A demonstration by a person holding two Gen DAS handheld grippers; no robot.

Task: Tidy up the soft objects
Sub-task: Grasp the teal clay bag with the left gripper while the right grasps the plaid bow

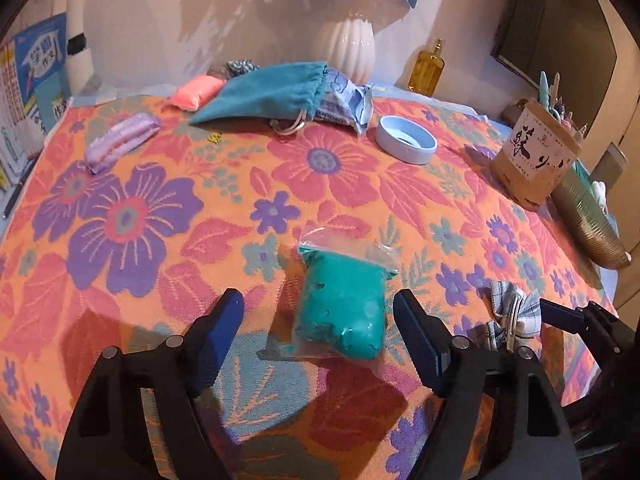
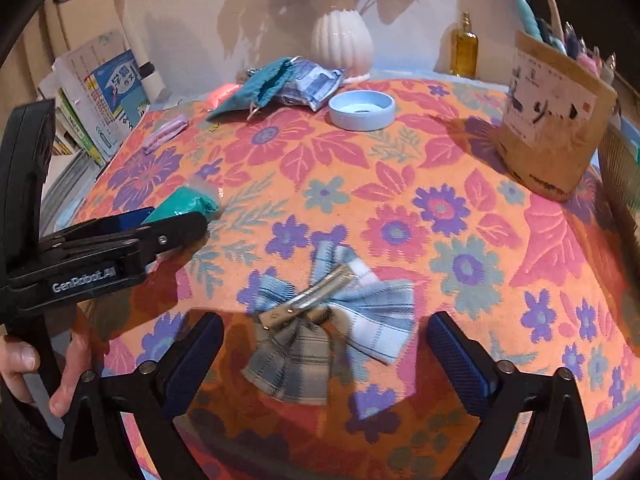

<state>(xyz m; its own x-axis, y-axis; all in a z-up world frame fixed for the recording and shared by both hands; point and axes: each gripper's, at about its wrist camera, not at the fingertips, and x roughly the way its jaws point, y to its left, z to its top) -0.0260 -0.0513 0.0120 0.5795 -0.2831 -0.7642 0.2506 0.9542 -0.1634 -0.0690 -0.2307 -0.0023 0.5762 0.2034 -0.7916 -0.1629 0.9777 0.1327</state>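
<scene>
A table (image 1: 120, 208) covered in an orange cloth with big pink and purple flowers fills the space ahead of each claw. Beyond its far edge stands a plain pale wall (image 1: 160, 20), marked by soft leaf shadows under warm light. A white ribbed vase (image 1: 346, 50) with greenery sits against that wall, straight ahead, and an amber glass bottle (image 1: 427, 66) stands just to its right. Books (image 1: 36, 80) lean at the far left. A dark screen (image 1: 560, 40) hangs at the upper right.
</scene>
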